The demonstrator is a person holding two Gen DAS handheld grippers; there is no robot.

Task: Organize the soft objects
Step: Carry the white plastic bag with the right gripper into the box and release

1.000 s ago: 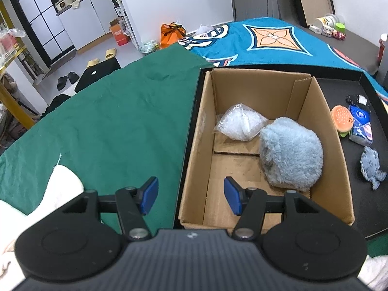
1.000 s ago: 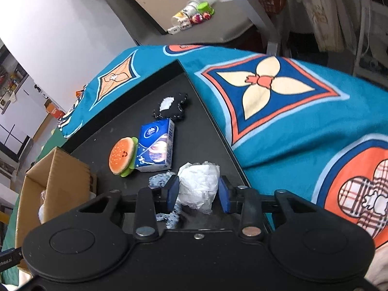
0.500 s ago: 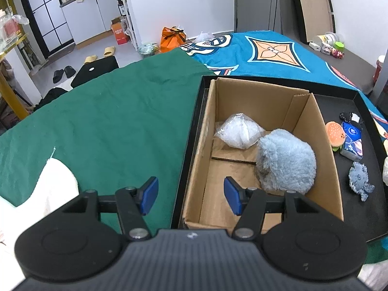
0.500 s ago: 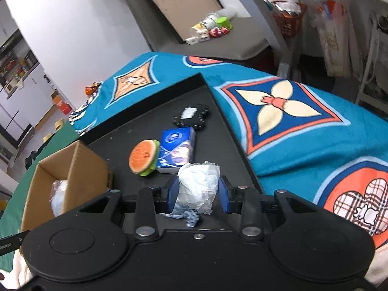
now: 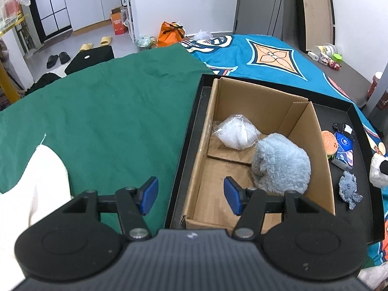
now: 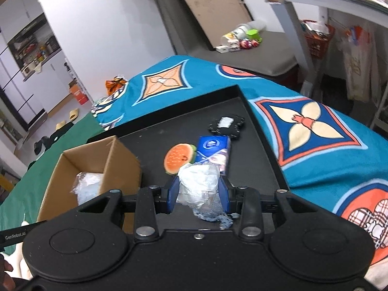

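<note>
My right gripper is shut on a crumpled white plastic bag and holds it above the black tray. The same white bag shows at the right edge of the left wrist view. A cardboard box stands in the tray with a fluffy blue-grey plush and a clear bag of white stuffing inside. My left gripper hangs open over the box's near left edge, nothing between its pads. The box lies left of my right gripper.
On the tray right of the box lie a burger plush, a blue tissue pack, a small blue knitted toy and a black-and-white item. Green cloth covers the left, a teal patterned blanket the right.
My right gripper has risen and swung left with the white bag, bringing the box further into its view. The left gripper's view has rolled slightly; its jaws stay the same.
</note>
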